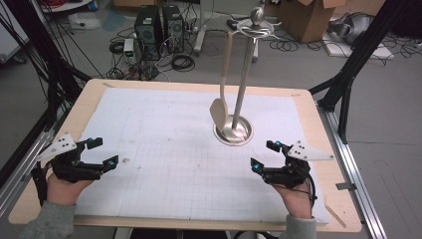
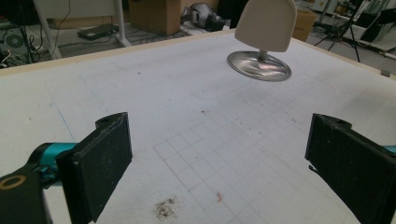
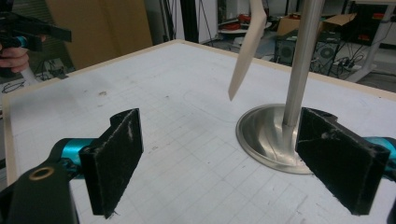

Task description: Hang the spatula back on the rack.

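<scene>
High view showed the left tool (image 1: 102, 152) and right tool (image 1: 264, 155) low on the counter (image 1: 149, 129), both with jaws spread apart and empty, while the cream wooden spatula (image 1: 219, 110) hung from the tall polished steel stand (image 1: 242, 94), between and beyond them.

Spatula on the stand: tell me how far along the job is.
Nothing looks done: the beige spatula hangs from the hooks of the metal utensil stand, its blade just above the stand's round base. Nothing is in hand: the left gripper and the right gripper are both open, near the table's front edge, apart from the stand. Left, probably: reach the spatula, grip it and lift it off.
</scene>
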Available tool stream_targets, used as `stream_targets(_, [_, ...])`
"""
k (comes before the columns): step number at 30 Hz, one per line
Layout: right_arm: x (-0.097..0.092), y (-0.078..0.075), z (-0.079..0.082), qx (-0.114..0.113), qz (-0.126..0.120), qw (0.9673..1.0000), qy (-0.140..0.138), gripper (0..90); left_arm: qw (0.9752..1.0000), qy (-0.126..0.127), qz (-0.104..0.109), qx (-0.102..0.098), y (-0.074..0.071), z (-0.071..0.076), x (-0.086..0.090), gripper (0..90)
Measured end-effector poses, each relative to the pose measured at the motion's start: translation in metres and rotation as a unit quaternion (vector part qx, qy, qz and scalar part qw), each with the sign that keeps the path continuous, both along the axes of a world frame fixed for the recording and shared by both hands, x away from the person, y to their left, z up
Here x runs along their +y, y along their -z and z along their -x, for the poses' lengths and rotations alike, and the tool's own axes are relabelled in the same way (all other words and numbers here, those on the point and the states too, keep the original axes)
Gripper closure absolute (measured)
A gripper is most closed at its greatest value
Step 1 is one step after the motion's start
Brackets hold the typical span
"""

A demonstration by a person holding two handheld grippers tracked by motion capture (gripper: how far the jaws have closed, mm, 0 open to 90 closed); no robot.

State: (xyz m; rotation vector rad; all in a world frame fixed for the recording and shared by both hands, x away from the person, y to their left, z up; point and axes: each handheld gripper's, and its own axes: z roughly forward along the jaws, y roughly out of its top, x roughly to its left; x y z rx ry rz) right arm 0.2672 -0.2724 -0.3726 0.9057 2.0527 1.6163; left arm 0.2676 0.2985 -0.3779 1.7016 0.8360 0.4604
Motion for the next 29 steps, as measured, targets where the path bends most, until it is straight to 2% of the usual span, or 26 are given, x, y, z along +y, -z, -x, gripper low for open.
stream_targets(14, [0.003,0.0,-0.002,0.002,0.002,1.0,-0.002,14.2,0.9999,-0.001,-0.011,0.008,0.005,0.0,-0.002,7.7])
stream_targets(23, [0.005,0.001,-0.002,0.001,0.004,1.0,0.0,14.2,0.9995,-0.013,-0.024,0.017,0.011,-0.003,-0.005,7.8])
stream_targets(29, [0.005,0.003,-0.003,-0.002,0.007,0.9998,0.016,14.2,0.9986,-0.034,-0.031,0.023,0.018,-0.007,-0.005,7.7])
